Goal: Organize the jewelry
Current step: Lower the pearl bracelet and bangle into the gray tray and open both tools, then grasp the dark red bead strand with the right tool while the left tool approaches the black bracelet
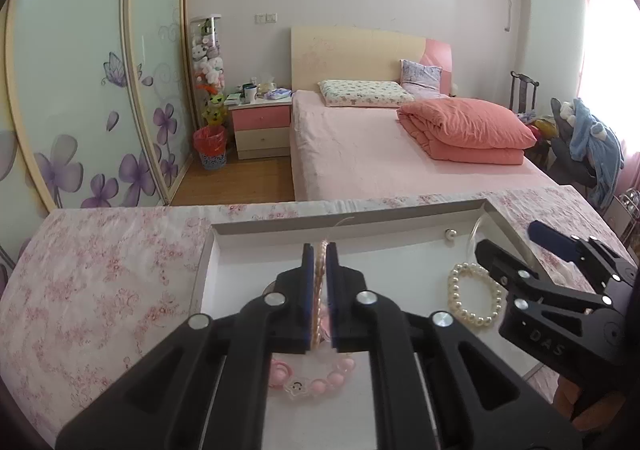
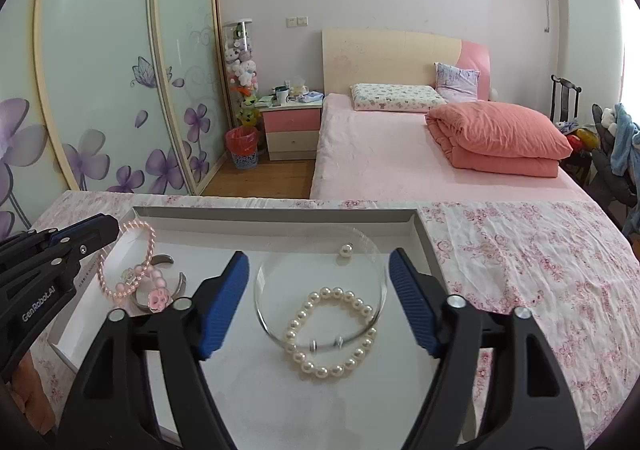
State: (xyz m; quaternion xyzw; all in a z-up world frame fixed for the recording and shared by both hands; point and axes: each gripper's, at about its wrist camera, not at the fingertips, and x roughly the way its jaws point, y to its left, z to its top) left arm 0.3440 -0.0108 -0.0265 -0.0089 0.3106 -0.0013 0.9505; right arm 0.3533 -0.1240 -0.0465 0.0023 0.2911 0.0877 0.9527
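Where lettering is legible, your right claw (image 1: pixel 516 246) carries "DAS" on its body in the left wrist view, and your left claw (image 2: pixel 100 228) carries "GenRobot.AI" in the right wrist view. Small print on the wall of the white tray (image 2: pixel 280 216) is too blurred to read.

Your left claw (image 1: pixel 320 250) is clamped on the pink bead strand (image 1: pixel 319 262), which runs between its blue pads and hangs down to the tray floor. A second pink bracelet (image 1: pixel 316 384) with a smiley charm lies below that claw.

Your right claw (image 2: pixel 320 278) stands with its jaws wide apart, holding nothing. Between its fingers lie the white pearl bracelet (image 2: pixel 332 334) and the clear hoop (image 2: pixel 320 290); a loose pearl (image 2: pixel 346 249) sits just beyond. The tray rests on the floral-cloth desk (image 2: pixel 520 270).
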